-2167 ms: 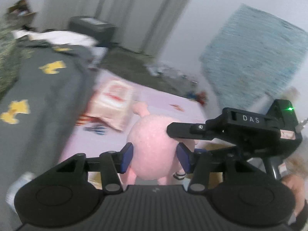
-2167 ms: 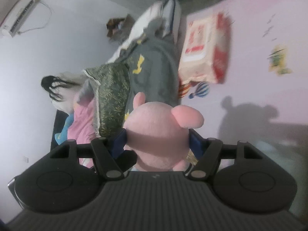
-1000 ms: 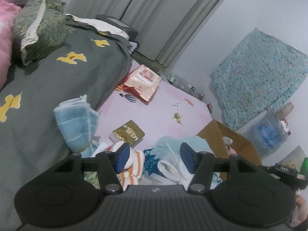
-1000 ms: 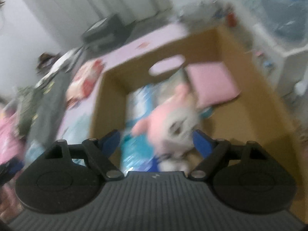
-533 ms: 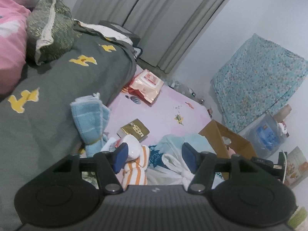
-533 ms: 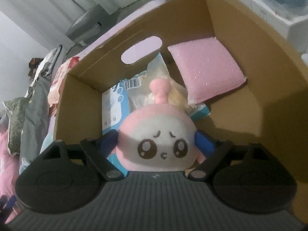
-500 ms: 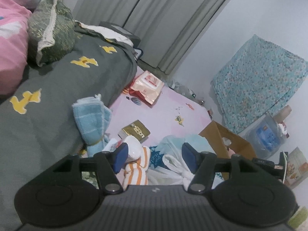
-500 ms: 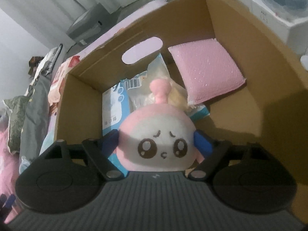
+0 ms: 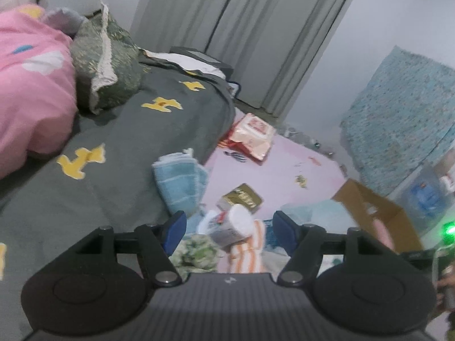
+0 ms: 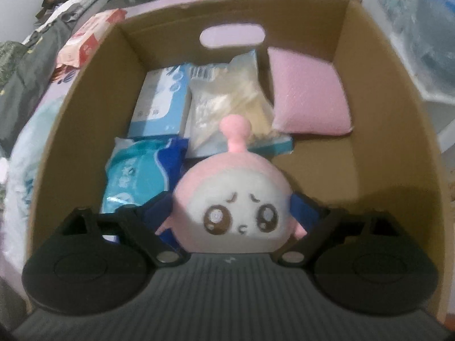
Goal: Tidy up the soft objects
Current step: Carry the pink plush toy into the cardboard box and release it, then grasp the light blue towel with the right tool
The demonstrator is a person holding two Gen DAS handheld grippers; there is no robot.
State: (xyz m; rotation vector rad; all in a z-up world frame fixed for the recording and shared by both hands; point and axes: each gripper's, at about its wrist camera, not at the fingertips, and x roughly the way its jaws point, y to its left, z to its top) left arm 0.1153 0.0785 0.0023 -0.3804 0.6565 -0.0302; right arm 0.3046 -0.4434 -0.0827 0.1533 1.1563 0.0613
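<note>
Right gripper sits low inside the cardboard box, pink plush toy between its blue pads; jaws have just been widening and the pads look right at the toy's sides, cannot tell if they press or have let go. Toy faces the camera, its knob pointing away from the tongs. Just beyond the toy: clear bag of pale filling; to the left of it a light blue tissue pack, nearer and left a blue wet-wipes pack; far right a pink sponge pad against the box wall. Left gripper hangs over a floor pile, jaws apart and just been opening, nothing clamped; white bottle and orange striped cloth lie beyond, seen between the fingers, patterned green cloth just left of them. Further out a gold packet, folded blue towel on the edge of the grey bed cover, red wipes pack on the pink mat; the box also shows to the right of these tongs
</note>
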